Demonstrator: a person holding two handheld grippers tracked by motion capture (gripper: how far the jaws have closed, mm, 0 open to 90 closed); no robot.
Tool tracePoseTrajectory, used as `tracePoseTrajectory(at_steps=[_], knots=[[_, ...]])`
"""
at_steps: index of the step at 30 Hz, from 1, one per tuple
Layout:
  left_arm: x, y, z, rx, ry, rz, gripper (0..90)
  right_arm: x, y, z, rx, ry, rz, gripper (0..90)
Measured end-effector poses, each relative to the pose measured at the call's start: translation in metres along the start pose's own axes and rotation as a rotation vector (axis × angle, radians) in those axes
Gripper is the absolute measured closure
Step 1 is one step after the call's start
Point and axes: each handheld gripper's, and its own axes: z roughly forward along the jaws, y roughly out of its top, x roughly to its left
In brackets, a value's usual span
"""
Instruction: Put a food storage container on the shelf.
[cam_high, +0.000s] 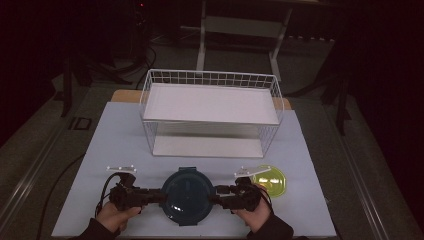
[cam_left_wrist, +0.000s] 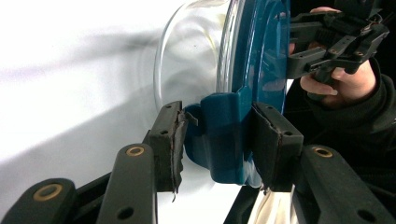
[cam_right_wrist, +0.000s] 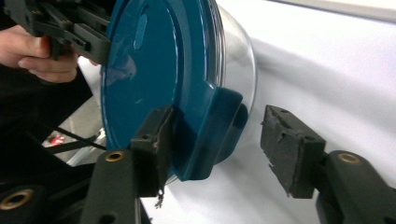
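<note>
We've got the left gripper (cam_left_wrist: 217, 140) clamped on one lid clip (cam_left_wrist: 224, 135) to steady the container (cam_high: 187, 196), right gripper (cam_right_wrist: 217, 149) open around the other.

We see the table (cam_high: 100, 150), pale blue-grey top | on it at the back a white wire rack (cam_high: 210, 112) with two shelves | near the front edge, middle, a glass bowl with blue lid (cam_high: 186, 195) | just right of it a yellow-green disc (cam_high: 272, 180) | wooden edge behind the rack
</note>
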Motion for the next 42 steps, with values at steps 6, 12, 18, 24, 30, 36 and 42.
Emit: tracePoseTrajectory(at_steps=[6,12,18,24,30,36,42], knots=[[0.0,-0.001,0.0,-0.001,-0.003,-0.002,55.8,-0.001,0.0,0.0,-0.001,0.033,0.024,52.5],[-0.003,-0.002,0.0,-0.001,0.0,0.012,55.9,-0.007,-0.002,0.0,0.0,0.083,0.081,54.6],[-0.004,-0.004,0.0,-0.011,0.008,-0.004,55.9,-0.005,-0.003,0.001,-0.014,0.074,0.091,54.4],[-0.011,-0.006,-0.001,-0.016,0.034,-0.002,56.0,-0.001,-0.005,-0.001,-0.018,0.062,0.107,55.4],[-0.013,-0.006,-0.001,-0.023,0.03,-0.025,56.0,-0.001,-0.005,-0.002,-0.021,0.064,0.111,55.7],[-0.018,0.0,-0.004,-0.04,0.025,-0.026,56.2,-0.003,-0.002,-0.004,-0.026,0.085,0.116,55.9],[-0.027,0.009,-0.009,-0.059,0.027,-0.015,56.4,-0.002,0.004,-0.011,-0.049,0.097,0.115,55.9]])
